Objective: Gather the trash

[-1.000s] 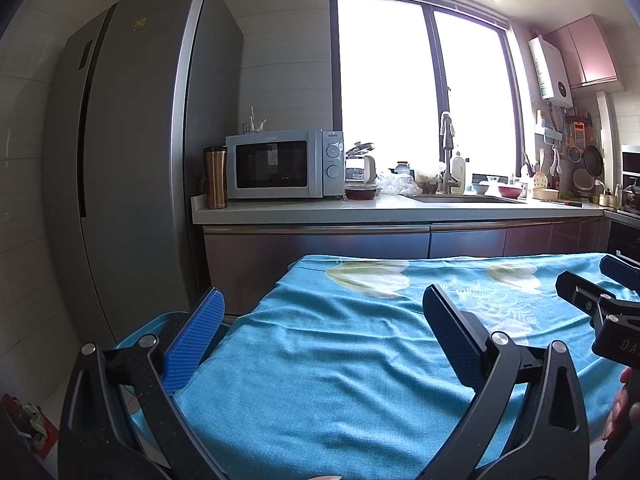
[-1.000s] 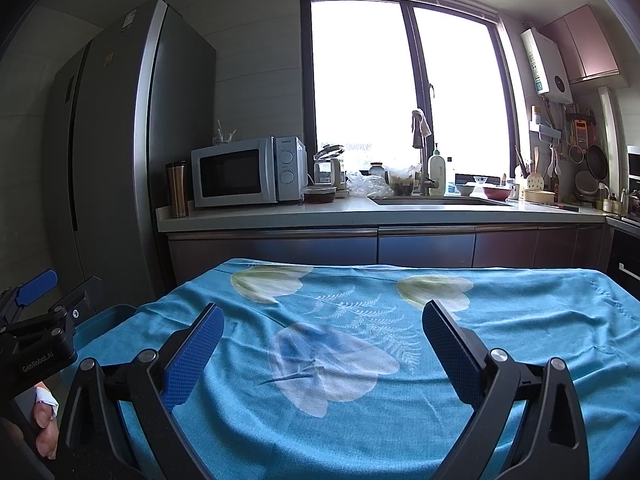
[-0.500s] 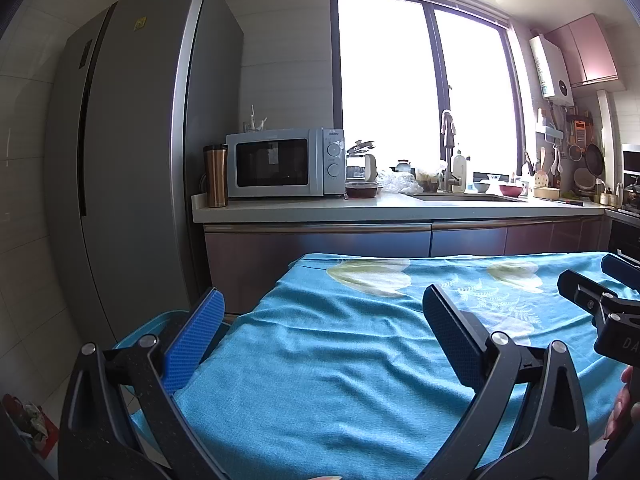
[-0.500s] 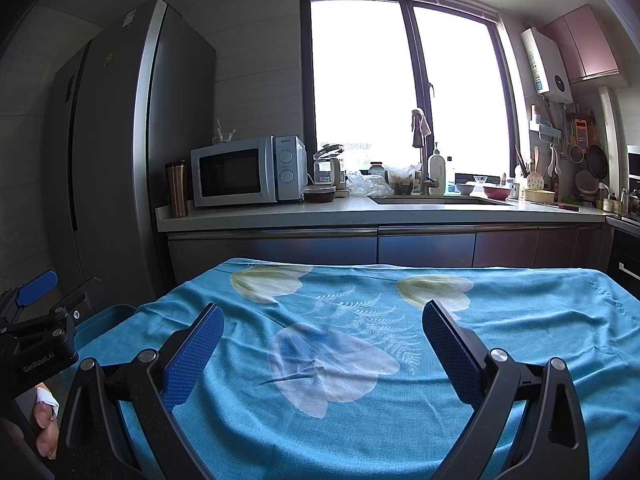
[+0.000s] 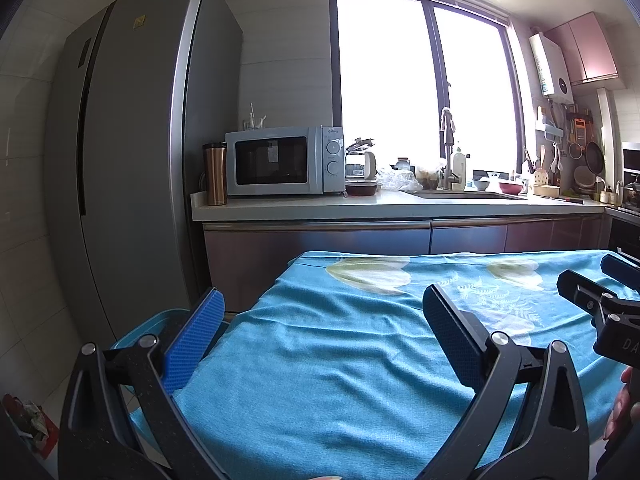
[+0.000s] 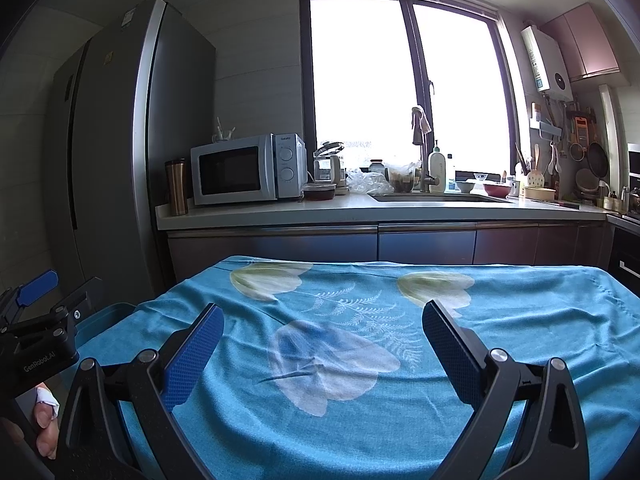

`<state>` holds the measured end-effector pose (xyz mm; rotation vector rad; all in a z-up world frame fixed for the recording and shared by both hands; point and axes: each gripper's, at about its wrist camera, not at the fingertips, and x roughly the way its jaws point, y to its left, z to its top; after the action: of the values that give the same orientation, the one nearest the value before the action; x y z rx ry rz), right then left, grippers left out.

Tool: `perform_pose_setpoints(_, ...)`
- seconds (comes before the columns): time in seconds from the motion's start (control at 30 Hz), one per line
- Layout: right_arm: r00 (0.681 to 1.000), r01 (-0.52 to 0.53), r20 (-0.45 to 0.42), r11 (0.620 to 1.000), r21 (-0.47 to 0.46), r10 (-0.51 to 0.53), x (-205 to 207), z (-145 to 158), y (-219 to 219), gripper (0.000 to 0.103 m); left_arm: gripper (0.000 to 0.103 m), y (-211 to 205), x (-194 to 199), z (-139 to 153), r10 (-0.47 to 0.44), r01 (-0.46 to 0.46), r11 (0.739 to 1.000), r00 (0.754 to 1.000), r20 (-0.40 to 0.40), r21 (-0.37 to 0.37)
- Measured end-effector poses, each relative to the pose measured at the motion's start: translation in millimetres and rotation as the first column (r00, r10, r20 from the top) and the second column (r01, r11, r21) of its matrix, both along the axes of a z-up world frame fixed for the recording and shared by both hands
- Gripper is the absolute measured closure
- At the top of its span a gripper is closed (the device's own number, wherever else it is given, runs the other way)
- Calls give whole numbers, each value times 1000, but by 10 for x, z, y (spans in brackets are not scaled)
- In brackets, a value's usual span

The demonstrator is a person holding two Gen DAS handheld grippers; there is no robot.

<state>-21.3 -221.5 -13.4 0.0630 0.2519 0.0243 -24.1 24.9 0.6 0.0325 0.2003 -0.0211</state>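
Kitchen, both wrist views level over a desk (image 6: 540, 360) covered in a teal floral cloth (image 5: 340, 360).

Left hand-held gripper (image 5: 320, 328): jaws spread wide, nothing between them, touching nothing. It hovers over the cloth's left edge. Right hand-held gripper (image 6: 320, 332): also spread wide, empty, hovering over the cloth's middle.

Trash: none visible on the cloth in either view. The only likely piece is a crumpled wrapper or packet (image 5: 24, 424) on the floor at the far lower left of the left wrist view, beside the fridge (image 5: 132, 160). It is too small and too close to the frame's edge to tell its long axis.

A blue bin or tub (image 5: 156, 320) sits just off the desk's left edge, below the left hand-held gripper; its rim (image 6: 108, 312) also shows in the right view. Probably the place for the trash.

Judgement: the floor litter lies down and left of the left hand-held gripper, which is the nearer one. The right is well apart from it. Collecting has not begun; the next move calls for a reach downward and leftward.
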Motion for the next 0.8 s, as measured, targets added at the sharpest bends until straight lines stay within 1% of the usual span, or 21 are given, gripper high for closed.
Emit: perform_pose_setpoints(0.8,1000,3,-1,1000,2,-3,8,-25,-29,7,5,-58,47,-41,-7,7,1000,1000,-12,5)
